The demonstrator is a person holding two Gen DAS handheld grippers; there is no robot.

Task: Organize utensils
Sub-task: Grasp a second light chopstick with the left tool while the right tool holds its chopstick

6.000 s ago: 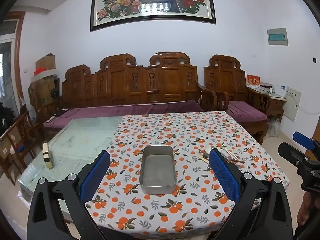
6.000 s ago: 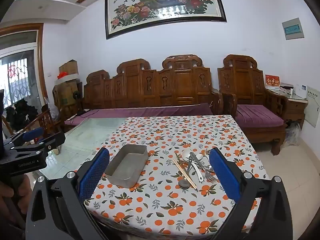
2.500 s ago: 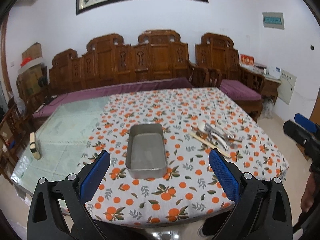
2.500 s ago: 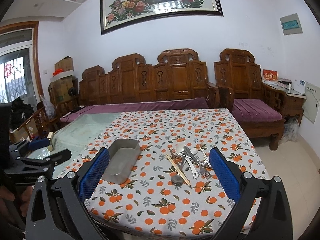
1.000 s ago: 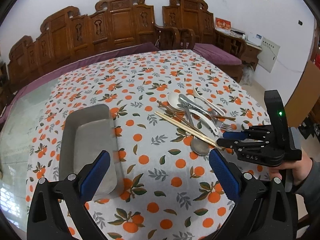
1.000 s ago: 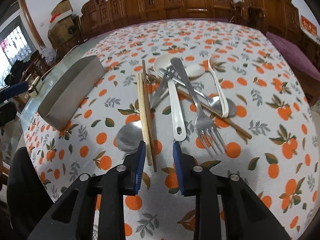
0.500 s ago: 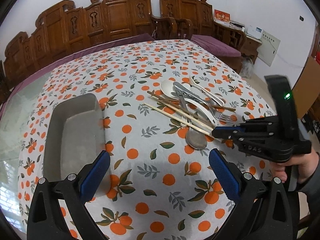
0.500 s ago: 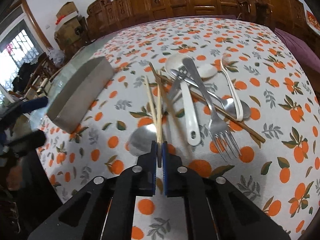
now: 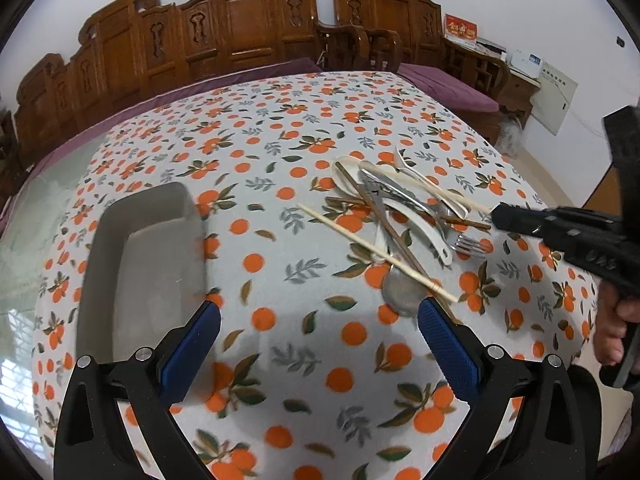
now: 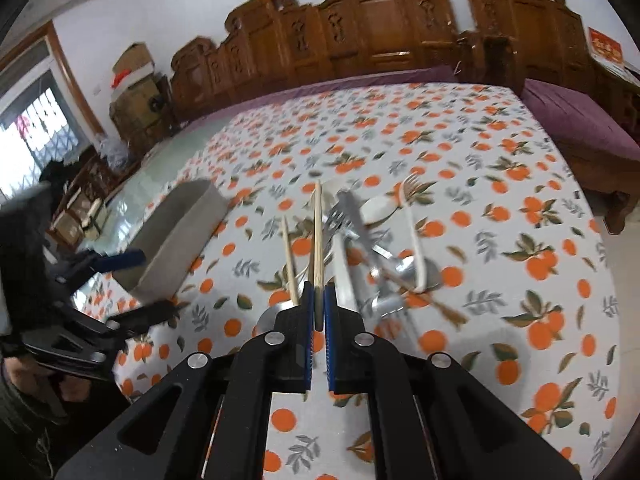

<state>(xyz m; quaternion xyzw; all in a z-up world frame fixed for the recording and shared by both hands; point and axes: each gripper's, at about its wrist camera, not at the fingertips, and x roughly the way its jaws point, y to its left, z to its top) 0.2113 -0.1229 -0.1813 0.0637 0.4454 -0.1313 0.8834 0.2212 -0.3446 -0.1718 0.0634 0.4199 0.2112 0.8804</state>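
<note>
Right hand-held gripper (image 10: 317,304) clamped on one pale chopstick (image 10: 317,236), its far end raised over the utensil pile (image 9: 404,208), second chopstick (image 9: 372,252) lying on the worktop (image 9: 280,128) just beside, metal tray (image 9: 140,256) to the left, left hand-held gripper (image 9: 319,336) spread wide, empty, above the cloth.

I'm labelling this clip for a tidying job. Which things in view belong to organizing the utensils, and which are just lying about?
Belongs to the job:
- metal tray
- pale chopstick in the shut right gripper
- second pale chopstick
- fork
- white spoon
- open left gripper

Lying about:
- orange-print tablecloth
- carved wooden bench
- cardboard boxes
</note>
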